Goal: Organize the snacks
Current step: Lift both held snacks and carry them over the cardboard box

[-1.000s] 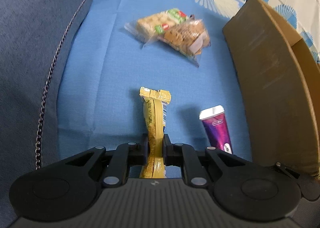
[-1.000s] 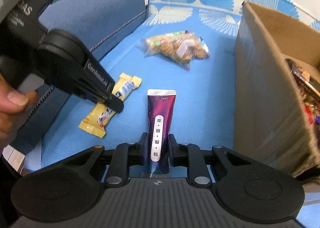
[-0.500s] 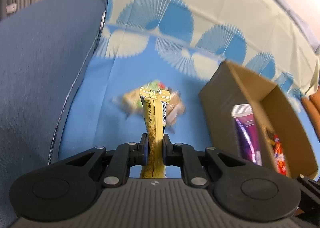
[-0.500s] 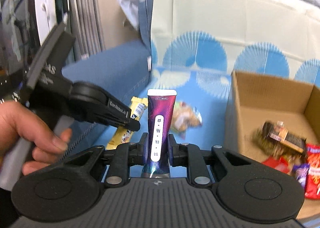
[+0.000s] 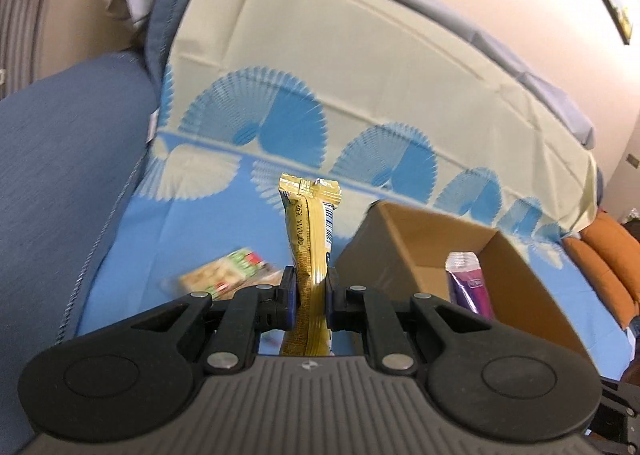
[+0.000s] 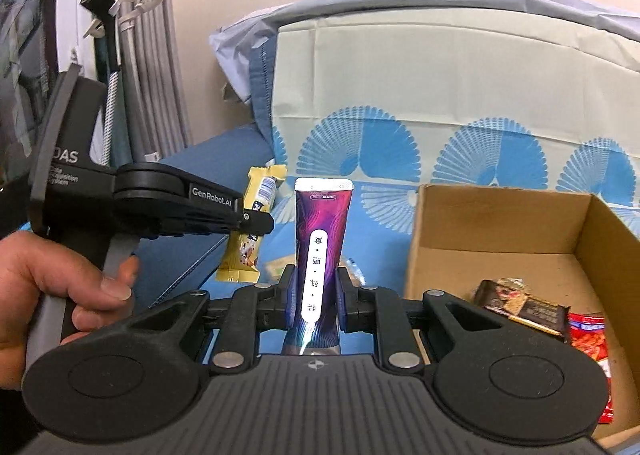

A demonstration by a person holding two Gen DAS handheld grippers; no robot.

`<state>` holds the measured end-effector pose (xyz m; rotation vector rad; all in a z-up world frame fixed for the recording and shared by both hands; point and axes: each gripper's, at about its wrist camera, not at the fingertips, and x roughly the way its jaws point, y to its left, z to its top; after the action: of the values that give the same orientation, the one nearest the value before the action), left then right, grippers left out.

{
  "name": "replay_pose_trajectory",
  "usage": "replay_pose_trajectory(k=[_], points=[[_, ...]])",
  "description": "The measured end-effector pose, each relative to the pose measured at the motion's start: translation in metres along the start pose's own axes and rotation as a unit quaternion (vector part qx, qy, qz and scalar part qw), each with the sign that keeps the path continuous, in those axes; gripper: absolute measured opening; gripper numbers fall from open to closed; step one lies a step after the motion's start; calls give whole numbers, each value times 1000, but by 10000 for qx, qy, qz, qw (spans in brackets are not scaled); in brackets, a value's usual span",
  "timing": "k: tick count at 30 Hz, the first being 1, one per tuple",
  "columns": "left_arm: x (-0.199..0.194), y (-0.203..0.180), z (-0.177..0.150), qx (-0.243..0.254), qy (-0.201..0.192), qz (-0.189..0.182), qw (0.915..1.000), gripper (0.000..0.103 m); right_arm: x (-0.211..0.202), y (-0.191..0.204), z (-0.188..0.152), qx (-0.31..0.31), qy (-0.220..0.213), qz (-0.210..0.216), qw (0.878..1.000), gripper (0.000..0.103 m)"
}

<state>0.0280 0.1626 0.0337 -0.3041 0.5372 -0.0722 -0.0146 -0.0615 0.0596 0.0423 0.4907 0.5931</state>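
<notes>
Left wrist: fingers [image 5: 311,297] pinching yellow bar [image 5: 310,239]; right fingers [image 6: 316,297] pinching purple pouch [image 6: 320,251].

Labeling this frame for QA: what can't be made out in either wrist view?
- Clear cracker pack, left wrist view: motion-blurred, and the left gripper covers its lower part; print unreadable.
- Cardboard box contents, right wrist view: the red packet is cut by the gripper body; the box's near end is out of frame.
- Purple tube, left wrist view: lower half behind the gripper.
- Yellow snack bar, right wrist view: brand too small, partly behind the finger.
</notes>
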Motion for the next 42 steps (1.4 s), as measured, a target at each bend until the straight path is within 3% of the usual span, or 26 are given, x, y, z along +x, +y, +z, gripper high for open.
replay_pose_trajectory(k=[11,26,36,42], points=[[11,-45,-2,250,-330,-521,9978,14,-19,-40,4,242,-257,-385,9986,20],[34,-99,-14,490,-363,-1089,9922,14,-41,-104,-6,592,-392,-1166,9906,20],[40,-117,-21,616,-399,-1280,9891,14,-52,-139,-13,980,-527,-1744,9784,20],[43,-123,-24,687,-384,-1340,9879,14,-53,-148,-15,1127,-523,-1877,9743,20]])
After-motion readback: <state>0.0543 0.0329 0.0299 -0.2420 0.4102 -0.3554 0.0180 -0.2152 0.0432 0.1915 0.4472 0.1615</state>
